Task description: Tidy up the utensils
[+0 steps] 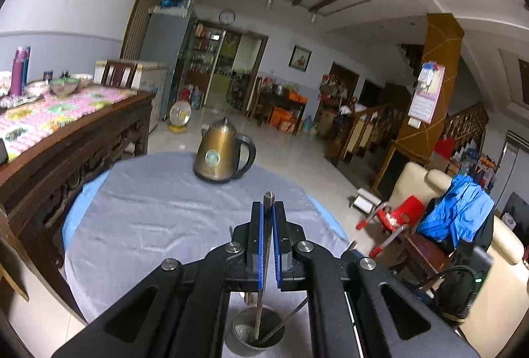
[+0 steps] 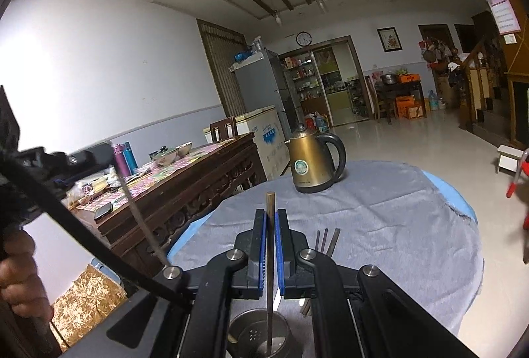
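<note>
left tongs (image 1: 268, 209) clamped on steel chopstick (image 1: 267, 225) | right tongs (image 2: 271, 216) clamped on brown chopstick (image 2: 270, 225) | both sticks upright, tips in holder cup (image 2: 261, 336) directly below (loose chopsticks (image 2: 325, 240) lie right on counter (image 2: 380, 212))

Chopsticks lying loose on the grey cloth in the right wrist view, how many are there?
3 chopsticks lie side by side just right of the right gripper, their near ends hidden behind it; more may be hidden there.

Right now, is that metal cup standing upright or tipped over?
Upright: the metal cup shows its open mouth upward, with a chopstick standing in it.
</note>
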`<state>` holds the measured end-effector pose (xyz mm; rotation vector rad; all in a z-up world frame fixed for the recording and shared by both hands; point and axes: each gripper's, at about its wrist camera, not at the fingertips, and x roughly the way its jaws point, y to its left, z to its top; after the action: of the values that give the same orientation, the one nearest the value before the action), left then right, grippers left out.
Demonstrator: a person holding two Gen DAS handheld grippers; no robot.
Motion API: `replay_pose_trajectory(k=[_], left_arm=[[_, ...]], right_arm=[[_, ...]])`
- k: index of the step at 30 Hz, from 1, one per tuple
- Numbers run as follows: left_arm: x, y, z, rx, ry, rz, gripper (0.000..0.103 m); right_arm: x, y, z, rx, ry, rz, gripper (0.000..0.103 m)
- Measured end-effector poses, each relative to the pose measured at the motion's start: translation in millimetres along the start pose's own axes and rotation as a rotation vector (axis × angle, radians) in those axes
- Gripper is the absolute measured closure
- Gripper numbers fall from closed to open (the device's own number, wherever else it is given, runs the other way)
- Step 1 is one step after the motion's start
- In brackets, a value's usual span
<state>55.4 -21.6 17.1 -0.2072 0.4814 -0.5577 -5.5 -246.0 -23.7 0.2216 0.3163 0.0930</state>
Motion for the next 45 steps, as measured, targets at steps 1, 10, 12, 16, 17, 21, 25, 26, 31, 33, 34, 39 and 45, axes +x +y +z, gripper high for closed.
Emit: replay_pose_trajectory(k=[1,10,12,16,17,21,25,26,31,33,34,39,45], left_arm=[[4,1,-2,-0.004,0.018,0.004,0.098],[19,12,-15,-0.053,0.120,0.041,0.094],[15,13,-14,-0.053,0.109,0.046,0.086],[6,21,-9,-0.057,0.071,0.072,0.078],[5,24,-8,-0.063,0.065,0.080,0.078],[8,40,-5,-0.096,0.065,0.110,0.078],[14,54,-6,-0.115,0.067,0.156,0.078],[15,59,-6,-0.120,0.067,0.169,0.078],[27,92,-8,-0.165,0.076,0.240,0.078],[37,112,-12,-0.190,0.088,0.272,0.078],[43,120,-15,-0.195,0.101,0.280,0.077],[98,164,-48,-0.229,0.269,0.337,0.072],[156,171,-94,-0.230,0.444,0.337,0.072]], right_arm=[[0,0,-2,-0.002,0.002,0.000,0.097],[1,-6,-8,0.042,0.038,0.021,0.095],[1,-10,-8,0.064,0.051,0.036,0.082],[-7,-20,-6,0.095,0.003,0.024,0.078],[-9,-23,-6,0.102,-0.007,0.020,0.077],[-9,-42,-5,0.147,-0.023,-0.020,0.077],[0,-59,-7,0.201,0.001,-0.043,0.078],[3,-64,-8,0.215,0.008,-0.046,0.078],[16,-75,-16,0.243,0.052,-0.054,0.078],[22,-82,-21,0.259,0.075,-0.052,0.078],[25,-84,-23,0.267,0.087,-0.053,0.078],[49,-104,-38,0.321,0.170,-0.047,0.078],[101,-136,-70,0.415,0.339,0.052,0.077]])
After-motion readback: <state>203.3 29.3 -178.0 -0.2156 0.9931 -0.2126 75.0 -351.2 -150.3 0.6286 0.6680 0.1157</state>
